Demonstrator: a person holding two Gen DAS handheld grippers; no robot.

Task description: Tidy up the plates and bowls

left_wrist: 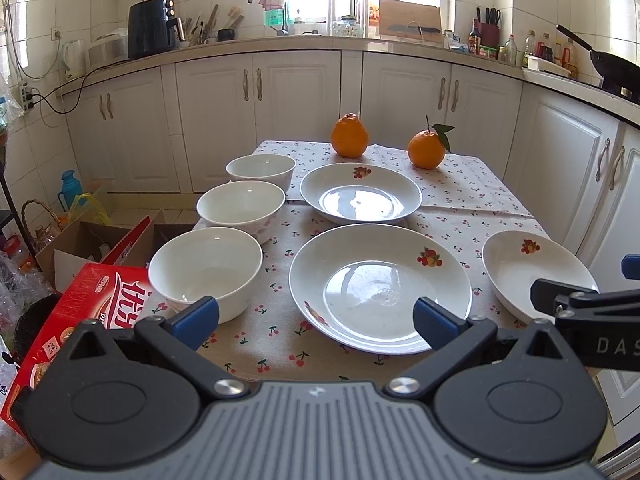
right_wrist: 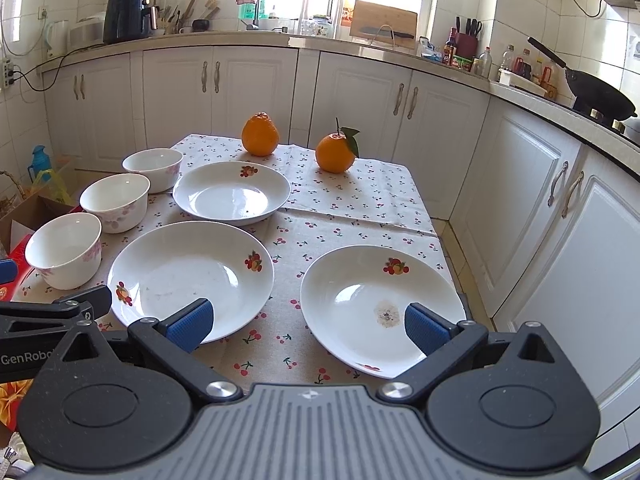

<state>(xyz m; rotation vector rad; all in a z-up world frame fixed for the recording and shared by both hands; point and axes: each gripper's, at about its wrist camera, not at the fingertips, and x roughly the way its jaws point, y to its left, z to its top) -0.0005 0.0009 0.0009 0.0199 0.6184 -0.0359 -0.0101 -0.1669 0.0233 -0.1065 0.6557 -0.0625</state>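
- White kitchen cabinets (left_wrist: 296, 120) line the back and right walls, with a counter above them carrying an air fryer (left_wrist: 150, 28), a knife block (right_wrist: 466, 44) and a wok (right_wrist: 600, 96).
- Cherry-print cloth covers the desk (left_wrist: 472, 200); two oranges (left_wrist: 349, 136) stand at its far edge.
- Three white bowls (left_wrist: 206, 270) stand in a row along the left edge, upright and empty, touching or nearly so.
- Three shallow white plates with fruit motifs lie apart: the far plate (left_wrist: 360, 194), the middle plate (left_wrist: 380, 286), and the right plate (right_wrist: 382, 306), which bears a brownish stain.
- A red carton (left_wrist: 76, 320) sits beside the desk, at lower left.
- Left tool (left_wrist: 316, 320) hovers low over the near edge, blue pads spread wide, holding nothing.
- Right tool (right_wrist: 306, 326) hovers likewise, pads spread between the middle and right plates.
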